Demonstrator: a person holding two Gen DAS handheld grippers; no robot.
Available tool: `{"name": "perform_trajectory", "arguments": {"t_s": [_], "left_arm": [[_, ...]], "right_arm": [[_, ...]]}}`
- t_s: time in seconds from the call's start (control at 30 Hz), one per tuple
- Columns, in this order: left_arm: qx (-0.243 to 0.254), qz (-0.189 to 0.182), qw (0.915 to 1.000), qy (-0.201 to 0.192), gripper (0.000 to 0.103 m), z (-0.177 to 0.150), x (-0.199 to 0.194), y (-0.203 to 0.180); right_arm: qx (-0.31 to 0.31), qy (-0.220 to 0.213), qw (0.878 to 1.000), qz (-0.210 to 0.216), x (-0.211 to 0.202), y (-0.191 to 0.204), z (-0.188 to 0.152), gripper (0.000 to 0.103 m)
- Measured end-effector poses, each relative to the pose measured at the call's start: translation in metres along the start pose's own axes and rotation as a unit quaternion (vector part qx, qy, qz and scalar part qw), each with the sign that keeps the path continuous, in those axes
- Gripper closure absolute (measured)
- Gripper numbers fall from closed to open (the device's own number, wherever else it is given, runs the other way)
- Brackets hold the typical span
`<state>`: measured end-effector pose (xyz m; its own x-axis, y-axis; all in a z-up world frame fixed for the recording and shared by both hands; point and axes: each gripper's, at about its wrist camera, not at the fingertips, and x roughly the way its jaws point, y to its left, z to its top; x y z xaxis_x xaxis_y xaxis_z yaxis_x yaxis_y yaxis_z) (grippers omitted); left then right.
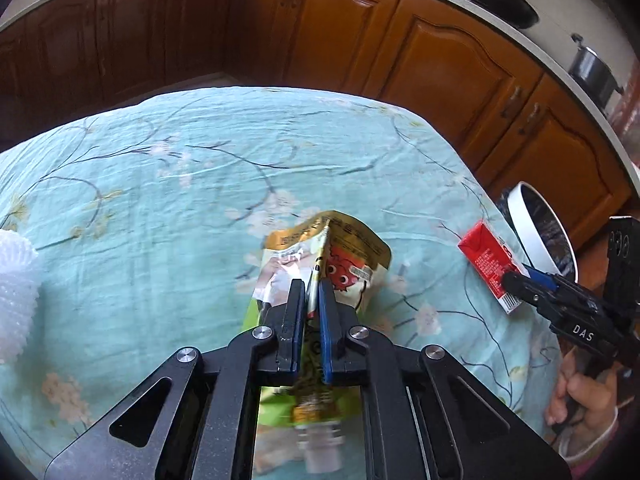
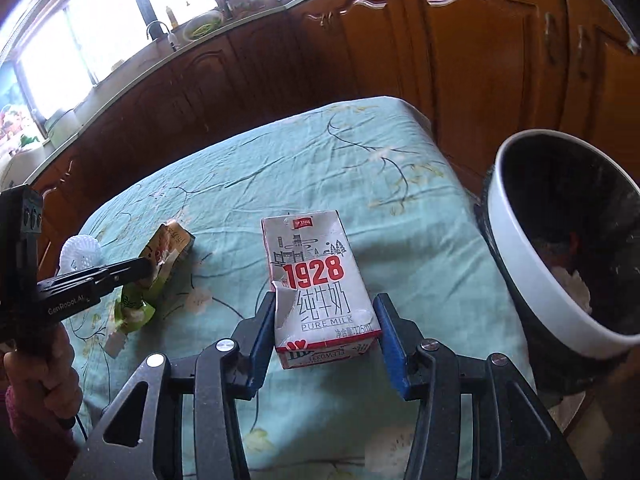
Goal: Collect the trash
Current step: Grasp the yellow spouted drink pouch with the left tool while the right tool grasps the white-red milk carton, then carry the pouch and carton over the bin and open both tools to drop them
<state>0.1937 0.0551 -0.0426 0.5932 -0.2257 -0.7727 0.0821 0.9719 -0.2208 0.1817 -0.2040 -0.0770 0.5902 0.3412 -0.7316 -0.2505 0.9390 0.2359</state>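
Your left gripper (image 1: 312,286) is pinching the green-and-gold snack pouch (image 1: 340,256) at the lower centre of the left wrist frame, jaws clamped on its fold. Your right gripper (image 2: 326,312) is standing with jaws apart around the milk carton (image 2: 316,280), which is lying flat on the teal cloth (image 2: 320,160) mid-frame. The white-rimmed bin (image 2: 520,264) is sitting at right.

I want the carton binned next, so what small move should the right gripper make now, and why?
Probably close the right gripper on the milk carton. Its jaws stand open on either side of the carton's near end, which lies flat on the tablecloth, and the trash bin waits just to the right.
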Motion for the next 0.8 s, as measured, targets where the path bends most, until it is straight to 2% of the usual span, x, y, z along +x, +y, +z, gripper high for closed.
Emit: {"name": "perform_trajectory", "arguments": {"t_s": [0.17, 0.23, 0.3, 0.37, 0.4, 0.43, 0.5, 0.57, 0.63, 0.7, 0.77, 0.8], "left_arm": [[0.047, -0.051, 0.9975, 0.015, 0.098, -0.015, 0.003, -0.051], [0.064, -0.045, 0.9967, 0.018, 0.098, -0.021, 0.005, -0.065], [0.068, -0.035, 0.9969, 0.018, 0.096, -0.024, 0.005, -0.07], [0.063, -0.037, 0.9971, 0.022, 0.093, -0.024, 0.005, -0.067], [0.058, -0.036, 0.9974, 0.025, 0.088, -0.022, 0.007, -0.065], [0.054, -0.034, 0.9977, 0.024, 0.08, -0.02, 0.007, -0.063], [0.052, -0.032, 0.9979, 0.022, 0.074, -0.019, 0.007, -0.061], [0.057, -0.029, 0.9977, 0.022, 0.074, -0.02, 0.01, -0.063], [0.063, -0.027, 0.9974, 0.022, 0.074, -0.021, 0.013, -0.065], [0.066, -0.025, 0.9974, 0.018, 0.074, -0.023, 0.012, -0.068], [0.071, -0.026, 0.997, 0.014, 0.083, -0.024, 0.01, -0.07], [0.073, -0.03, 0.9968, 0.014, 0.094, -0.026, 0.008, -0.072]], "right_arm": [[-0.009, -0.001, 1.0, -0.001, 0.003, 0.006, 0.001, 0.053], [-0.01, -0.003, 1.0, 0.009, 0.002, 0.007, -0.002, 0.04], [-0.022, -0.013, 1.0, 0.012, -0.002, 0.012, -0.002, 0.031], [-0.043, -0.022, 0.999, 0.008, -0.004, 0.019, 0.0, 0.03], [-0.053, -0.024, 0.998, 0.005, -0.004, 0.022, 0.002, 0.03], [-0.06, -0.024, 0.998, 0.004, -0.002, 0.024, 0.003, 0.03], [-0.064, -0.019, 0.998, 0.0, 0.003, 0.025, 0.004, 0.031], [-0.065, -0.007, 0.998, -0.004, 0.011, 0.024, 0.002, 0.037], [-0.056, 0.005, 0.998, 0.001, 0.017, 0.021, -0.002, 0.053], [-0.044, -0.005, 0.999, 0.004, 0.012, 0.018, -0.006, 0.054], [-0.032, -0.02, 0.999, 0.015, 0.0, 0.017, -0.01, 0.055], [-0.027, -0.027, 0.999, 0.02, -0.007, 0.016, -0.011, 0.055]]}}
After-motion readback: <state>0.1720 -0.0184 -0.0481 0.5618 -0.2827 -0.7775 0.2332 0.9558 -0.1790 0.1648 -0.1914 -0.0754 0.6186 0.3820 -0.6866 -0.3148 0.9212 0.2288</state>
